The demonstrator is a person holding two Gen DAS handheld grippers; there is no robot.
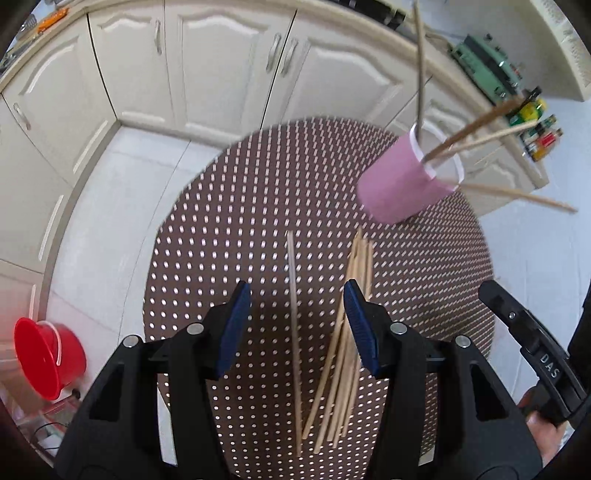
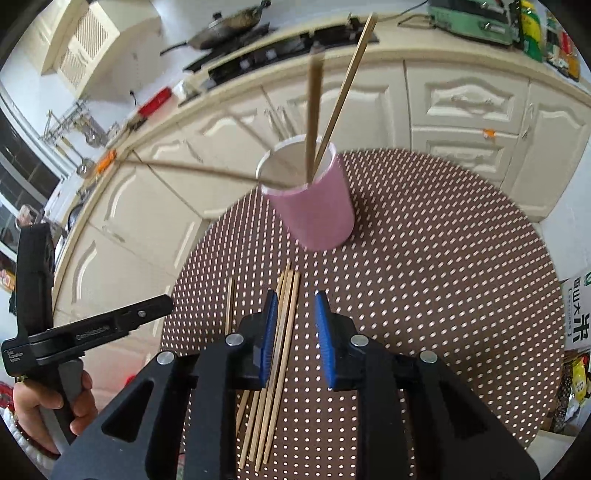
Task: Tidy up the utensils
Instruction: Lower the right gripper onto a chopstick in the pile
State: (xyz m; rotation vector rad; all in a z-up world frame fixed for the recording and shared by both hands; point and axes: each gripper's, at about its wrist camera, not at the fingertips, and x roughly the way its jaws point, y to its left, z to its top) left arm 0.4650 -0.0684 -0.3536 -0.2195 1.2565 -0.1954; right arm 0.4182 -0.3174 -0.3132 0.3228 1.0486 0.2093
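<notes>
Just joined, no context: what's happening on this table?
A person is sorting chopsticks with two handheld grippers. A pink cup on the round dotted table already holds several sticks. A loose bundle of chopsticks and one separate chopstick lie on the table. The left gripper and right gripper hover above them, jaws open, gripping nothing.

Home kitchen: cream cabinets [image 1: 207, 70], stove w/ wok [image 2: 225, 26].
</notes>
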